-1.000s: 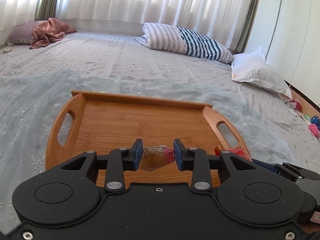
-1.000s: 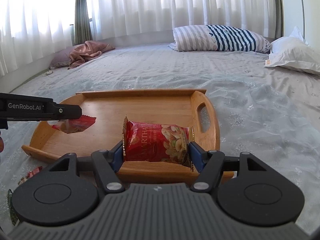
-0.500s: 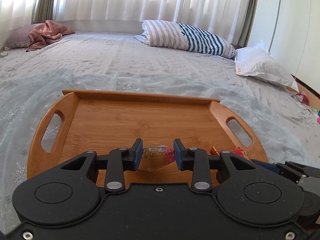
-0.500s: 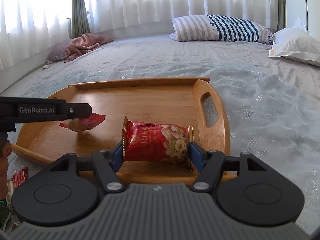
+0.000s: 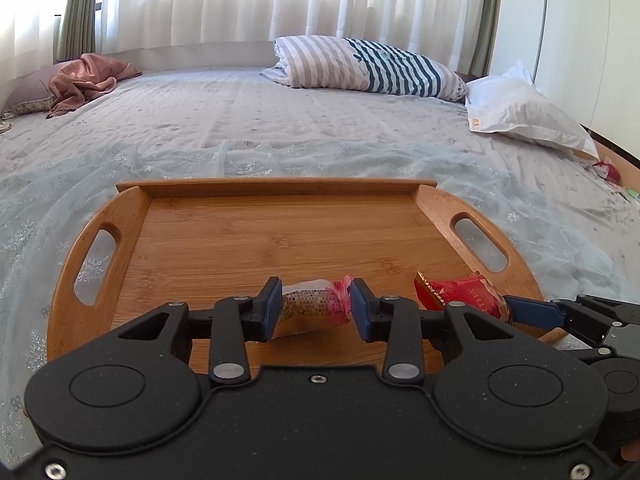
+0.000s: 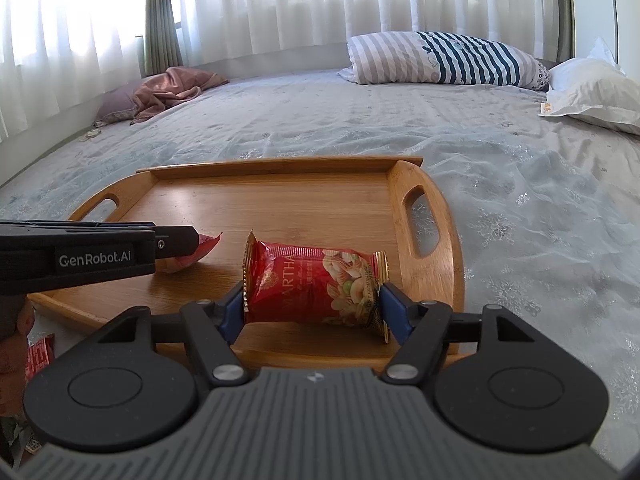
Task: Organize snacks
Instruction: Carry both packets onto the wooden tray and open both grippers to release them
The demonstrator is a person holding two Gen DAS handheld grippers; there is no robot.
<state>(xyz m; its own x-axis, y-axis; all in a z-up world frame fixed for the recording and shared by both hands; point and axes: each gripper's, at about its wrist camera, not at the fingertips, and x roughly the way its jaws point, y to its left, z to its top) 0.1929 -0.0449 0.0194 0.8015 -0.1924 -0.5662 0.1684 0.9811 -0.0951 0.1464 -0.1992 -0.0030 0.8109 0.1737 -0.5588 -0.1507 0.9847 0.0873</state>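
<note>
Right wrist view: two snack packs lie on one wooden tray (image 6: 452,240). The red MARTHA packet (image 6: 316,288) sits between the opening right gripper (image 6: 312,310); the GenRobot.AI-marked left gripper (image 5: 313,307) is loosening around a small wrapped snack (image 5: 312,305).

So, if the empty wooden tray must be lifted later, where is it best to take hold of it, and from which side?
Grip the wooden tray at its cut-out handles, the left one and the right one, each from its outer side. The slots pierce the raised, sloping end walls, so fingers can close over the rim there.
</note>
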